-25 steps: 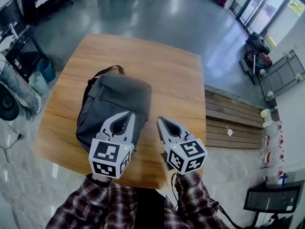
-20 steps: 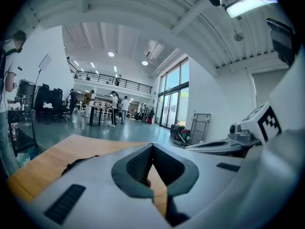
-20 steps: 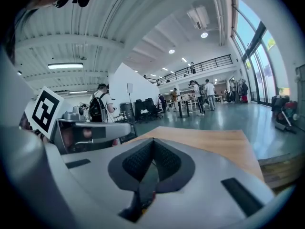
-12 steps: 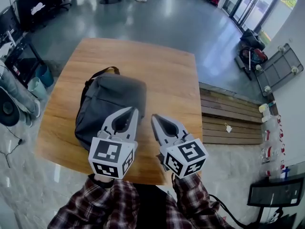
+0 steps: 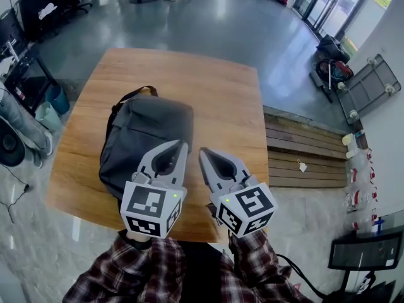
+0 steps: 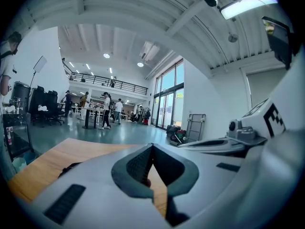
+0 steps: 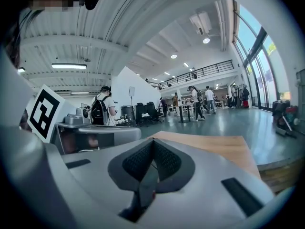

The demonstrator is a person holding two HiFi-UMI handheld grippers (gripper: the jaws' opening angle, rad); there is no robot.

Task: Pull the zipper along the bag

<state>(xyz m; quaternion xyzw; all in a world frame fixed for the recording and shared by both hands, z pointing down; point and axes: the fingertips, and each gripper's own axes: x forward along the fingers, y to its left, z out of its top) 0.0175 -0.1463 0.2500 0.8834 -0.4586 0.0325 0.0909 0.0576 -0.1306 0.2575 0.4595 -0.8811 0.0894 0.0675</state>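
A dark grey bag (image 5: 146, 137) lies flat on the wooden table (image 5: 221, 100), with its strap loop (image 5: 136, 93) pointing to the far side. I cannot make out its zipper pull. My left gripper (image 5: 182, 144) hovers over the bag's near right corner, shut on nothing. Just to its right my right gripper (image 5: 203, 151) is held over bare wood beside the bag, also shut and empty. In the left gripper view the jaws (image 6: 152, 145) meet at the tips, and a bit of strap (image 6: 71, 167) shows low at the left. The right gripper (image 7: 152, 141) looks out level over the tabletop.
The table's near edge (image 5: 95, 213) runs just below the grippers. A slatted wooden platform (image 5: 303, 160) lies on the floor to the right. A blue bin (image 5: 58, 95) and desks stand at the left. People (image 6: 107, 109) walk far off in the hall.
Both grippers have edged a little forward and closer together, still shut. The bag has stayed where it was on the table.
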